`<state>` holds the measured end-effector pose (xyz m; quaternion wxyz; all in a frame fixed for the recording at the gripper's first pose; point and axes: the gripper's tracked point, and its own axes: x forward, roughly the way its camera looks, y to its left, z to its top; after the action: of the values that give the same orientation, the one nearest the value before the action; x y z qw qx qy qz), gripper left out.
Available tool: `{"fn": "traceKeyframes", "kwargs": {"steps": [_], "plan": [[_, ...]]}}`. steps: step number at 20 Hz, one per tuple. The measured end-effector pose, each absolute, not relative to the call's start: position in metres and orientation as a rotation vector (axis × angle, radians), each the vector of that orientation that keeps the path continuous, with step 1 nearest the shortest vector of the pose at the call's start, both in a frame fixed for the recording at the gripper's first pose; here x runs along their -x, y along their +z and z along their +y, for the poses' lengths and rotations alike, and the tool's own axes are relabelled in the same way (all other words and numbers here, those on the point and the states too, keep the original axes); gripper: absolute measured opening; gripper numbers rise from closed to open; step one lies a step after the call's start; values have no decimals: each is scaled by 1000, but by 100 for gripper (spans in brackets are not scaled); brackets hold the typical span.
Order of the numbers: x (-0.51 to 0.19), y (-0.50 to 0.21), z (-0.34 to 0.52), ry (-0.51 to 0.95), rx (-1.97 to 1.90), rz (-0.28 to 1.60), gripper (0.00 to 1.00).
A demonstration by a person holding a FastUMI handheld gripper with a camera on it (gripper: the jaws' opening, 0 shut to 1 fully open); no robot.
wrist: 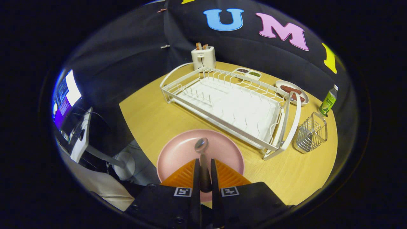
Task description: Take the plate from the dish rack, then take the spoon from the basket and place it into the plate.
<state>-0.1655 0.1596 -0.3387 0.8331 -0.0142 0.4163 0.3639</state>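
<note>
Spoon sits clamped by its handle in my jaws, bowl over the pink plate at the worktop's near edge; I reckon releasing high could bounce it off.

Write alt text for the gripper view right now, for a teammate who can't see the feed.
The gripper is shut on the spoon by its handle, holding its bowl over the pink plate on the wooden table. Beyond the plate lies the white dish rack, with the wire basket beside it and a toaster behind.
</note>
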Motion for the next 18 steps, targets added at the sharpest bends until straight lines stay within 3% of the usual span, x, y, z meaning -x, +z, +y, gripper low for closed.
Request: {"fn": "traceKeyframes", "kwargs": {"steps": [4, 12, 14, 18], "plan": [[162, -341, 164, 753, 16, 888, 24], [157, -338, 168, 725, -13, 896, 83], [152, -326, 168, 709, -35, 881, 92], [118, -274, 165, 642, -75, 763, 99]]}}
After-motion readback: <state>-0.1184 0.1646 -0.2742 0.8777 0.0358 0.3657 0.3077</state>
